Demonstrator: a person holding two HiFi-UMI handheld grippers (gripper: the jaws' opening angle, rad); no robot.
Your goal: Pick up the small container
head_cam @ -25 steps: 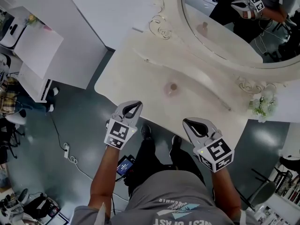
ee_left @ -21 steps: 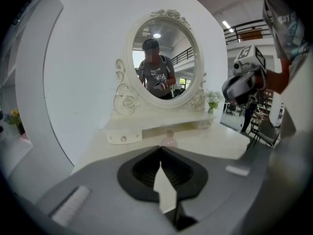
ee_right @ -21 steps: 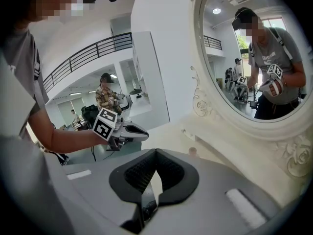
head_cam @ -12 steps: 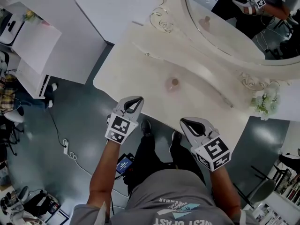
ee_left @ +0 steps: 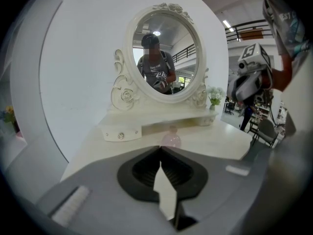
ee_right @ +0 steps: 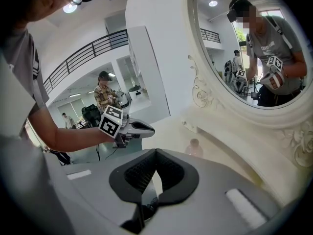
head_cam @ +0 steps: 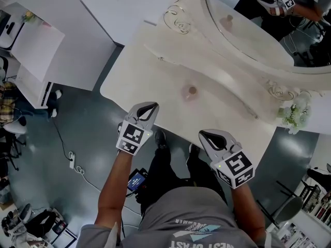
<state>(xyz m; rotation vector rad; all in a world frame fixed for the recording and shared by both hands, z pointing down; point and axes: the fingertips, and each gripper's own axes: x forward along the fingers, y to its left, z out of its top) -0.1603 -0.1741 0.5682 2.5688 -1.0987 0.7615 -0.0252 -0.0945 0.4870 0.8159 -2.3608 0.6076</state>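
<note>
Now left gripper (head_cam: 153, 106) has edged toward small container (head_cam: 191, 92).

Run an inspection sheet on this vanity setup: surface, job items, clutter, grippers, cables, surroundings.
Surface: pale vanity table with carved trim.
Job's things: small pink container, upright near the table's middle, nothing touching it.
Clutter: flower bunch at the mirror's base, right side.
Grippers: left gripper and right gripper both shut and empty, at the table's near edge, short of the container.
Cables: power strip with its cable on the floor, left.
Surroundings: oval mirror, white cabinet, grey floor.
</note>
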